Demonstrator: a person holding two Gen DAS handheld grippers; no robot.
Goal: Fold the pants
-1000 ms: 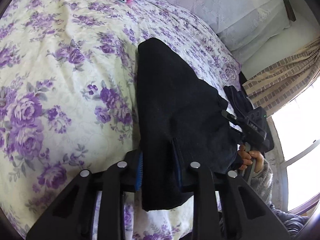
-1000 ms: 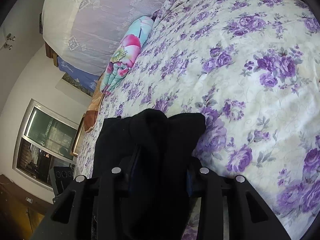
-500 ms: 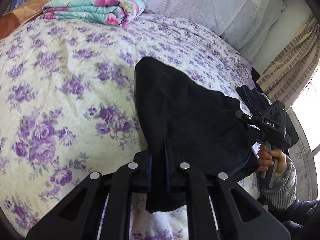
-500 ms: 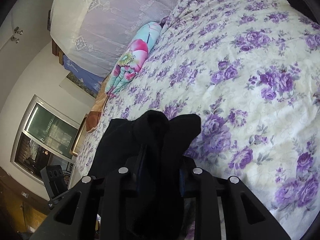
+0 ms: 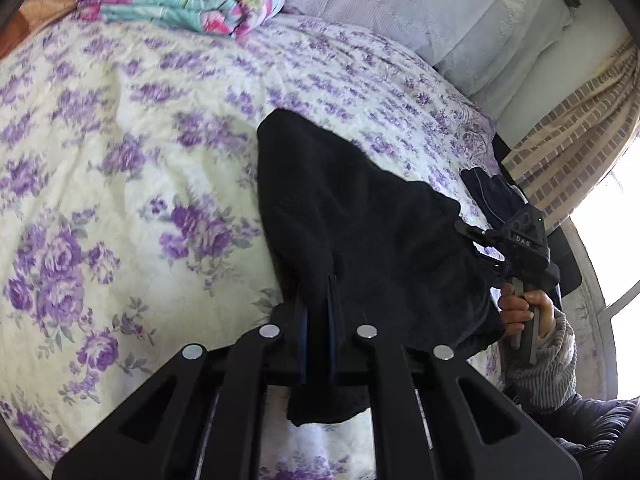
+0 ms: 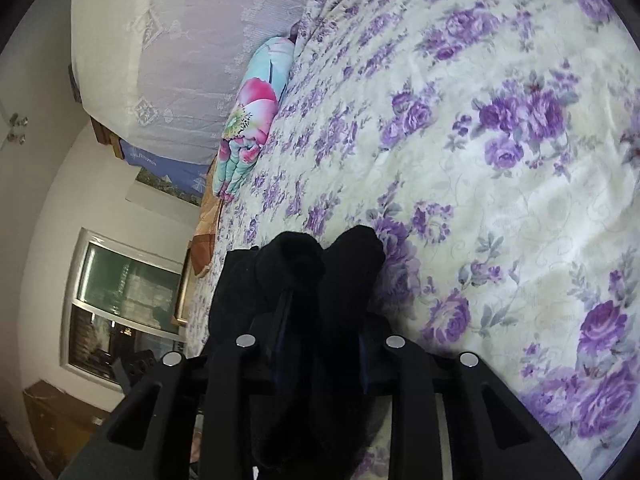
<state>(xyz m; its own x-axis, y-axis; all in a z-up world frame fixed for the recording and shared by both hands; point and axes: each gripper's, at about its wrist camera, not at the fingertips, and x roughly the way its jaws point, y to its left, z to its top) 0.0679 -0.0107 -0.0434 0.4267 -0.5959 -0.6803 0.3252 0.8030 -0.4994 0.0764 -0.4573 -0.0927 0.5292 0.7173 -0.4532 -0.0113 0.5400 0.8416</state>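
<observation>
While black pants were clenched by left tongs and loosening right tongs, edges needed aligning on the bed.

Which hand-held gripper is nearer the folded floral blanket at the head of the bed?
Cannot tell. Both the left hand-held gripper and right hand-held gripper grip the black pants, far from the blanket.

Floral bedspread, folded quilt, striped curtain.

Black pants: matt, fuzzy fleece-like cloth. Floral bedspread: soft quilted cloth. Folded blanket: smooth printed cloth. Gripper bodies: matt black plastic, shiny metal screw heads.
</observation>
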